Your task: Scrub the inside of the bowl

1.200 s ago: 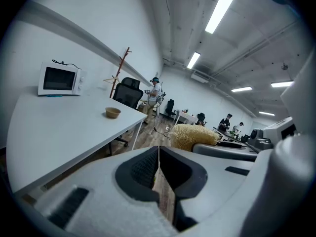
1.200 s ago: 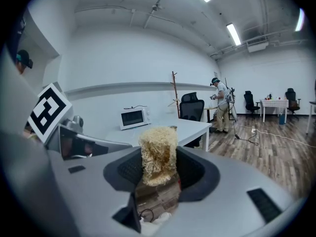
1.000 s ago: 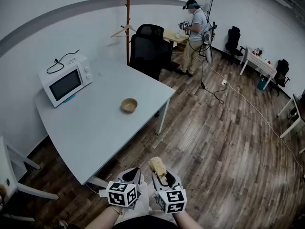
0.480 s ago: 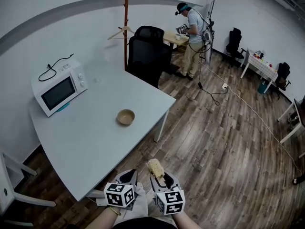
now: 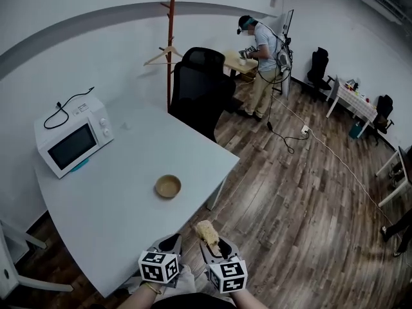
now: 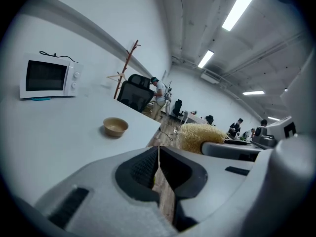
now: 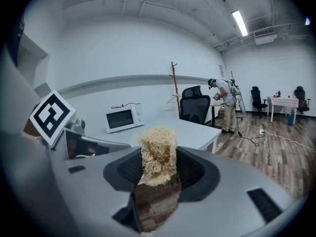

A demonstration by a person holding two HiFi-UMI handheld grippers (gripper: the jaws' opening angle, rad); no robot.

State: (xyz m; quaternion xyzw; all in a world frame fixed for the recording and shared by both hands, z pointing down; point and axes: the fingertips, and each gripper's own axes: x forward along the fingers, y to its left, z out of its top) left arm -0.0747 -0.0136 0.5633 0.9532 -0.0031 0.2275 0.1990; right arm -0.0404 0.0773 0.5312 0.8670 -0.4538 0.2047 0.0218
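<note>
A tan bowl (image 5: 168, 186) sits empty near the front right corner of the white table (image 5: 122, 192); the left gripper view shows the bowl (image 6: 115, 127) ahead on the tabletop. Both grippers hang low in front of me, short of the table's edge. My left gripper (image 5: 170, 241) is shut with nothing between its jaws. My right gripper (image 5: 210, 238) is shut on a pale fibrous loofah scrubber (image 5: 207, 232), which stands up between the pads (image 7: 158, 154). The scrubber (image 6: 201, 136) also shows to the right in the left gripper view.
A white microwave (image 5: 66, 141) stands at the table's back left. A black office chair (image 5: 201, 89) and a wooden coat rack (image 5: 171, 40) are behind the table. A person (image 5: 260, 63) stands at a far desk. Cables (image 5: 322, 143) trail across the wood floor.
My view has moved closer to the table; the bowl and microwave sit lower and further left in the head view. Both grippers keep their grip and place in front of me.
</note>
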